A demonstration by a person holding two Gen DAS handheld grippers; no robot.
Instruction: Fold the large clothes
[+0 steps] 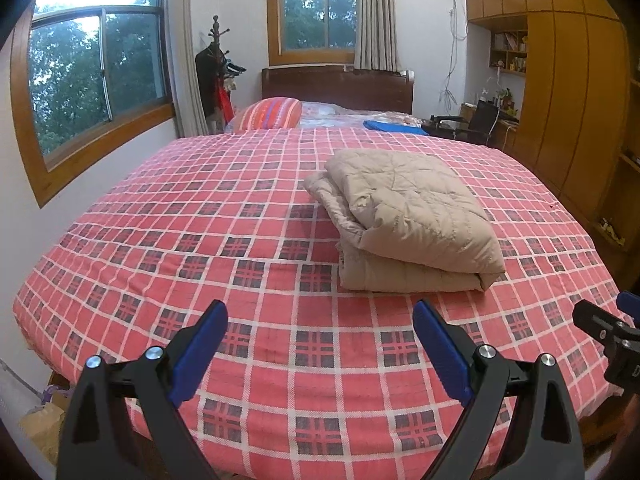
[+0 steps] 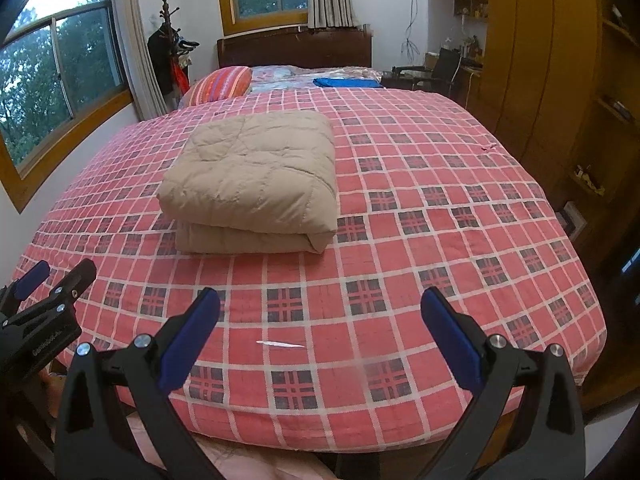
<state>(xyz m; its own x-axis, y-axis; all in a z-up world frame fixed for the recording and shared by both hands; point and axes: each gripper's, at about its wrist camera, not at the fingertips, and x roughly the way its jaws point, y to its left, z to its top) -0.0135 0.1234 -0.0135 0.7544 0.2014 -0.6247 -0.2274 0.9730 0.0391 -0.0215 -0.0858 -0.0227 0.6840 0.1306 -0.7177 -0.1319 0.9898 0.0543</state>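
A: Count?

B: One beige quilted garment (image 2: pixel 250 182), folded into a thick bundle, lying mid-bed on the red checked cover (image 1: pixel 160 248). My two tongs: left gripper (image 1: pixel 320 340) and right gripper (image 2: pixel 320 328), both with fingers spread apart, holding nothing, over the bed's near edge.

A: Surroundings?

B: One striped pillow (image 1: pixel 272 114), one blue cloth (image 1: pixel 394 127) near the headboard. Wardrobe (image 1: pixel 568 92) alongside. Path to the bundle unobstructed.
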